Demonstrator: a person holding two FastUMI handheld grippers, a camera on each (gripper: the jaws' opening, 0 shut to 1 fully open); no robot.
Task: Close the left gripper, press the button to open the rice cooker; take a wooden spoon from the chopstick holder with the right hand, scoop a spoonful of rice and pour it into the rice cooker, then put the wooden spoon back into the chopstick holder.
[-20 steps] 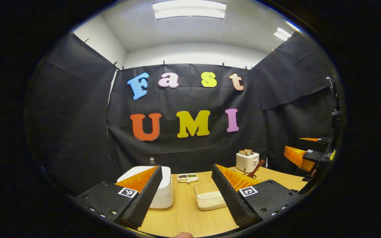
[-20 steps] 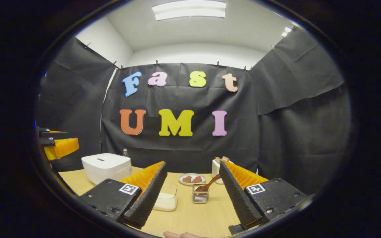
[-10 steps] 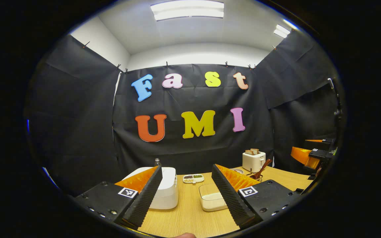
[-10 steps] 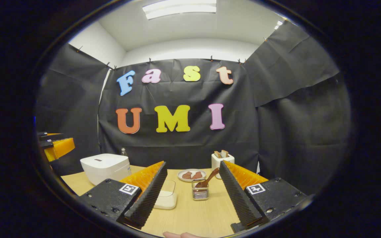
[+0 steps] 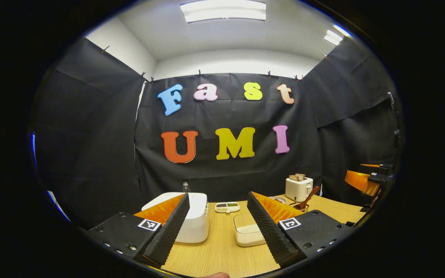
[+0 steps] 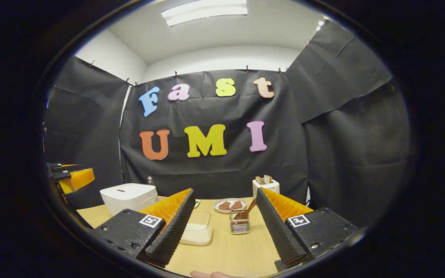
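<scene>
The white rice cooker point(image 5: 194, 221) stands on the wooden table with its lid down, just behind my left gripper's point(image 5: 216, 200) left finger; it shows too in the right gripper view point(image 6: 129, 197) at far left. A clear box of rice point(image 5: 247, 234) lies mid-table, also seen as the rice box point(image 6: 198, 233). The wooden spoon point(image 6: 245, 211) leans in the wire chopstick holder point(image 6: 240, 227), straight ahead between my right gripper's point(image 6: 225, 197) fingers. Both grippers are open and hold nothing. The right gripper point(image 5: 365, 181) hovers at the far right in the left gripper view.
A white toaster point(image 5: 299, 188) with bread stands at the back right. A small divided dish point(image 5: 227, 207) sits near the back wall, and a plate of reddish food point(image 6: 229, 205) lies behind the chopstick holder. A small bottle point(image 5: 185, 187) is behind the cooker.
Both views have shifted slightly; the rice cooker and rice box sit a bit more to the right in each. Both grippers stay open.
</scene>
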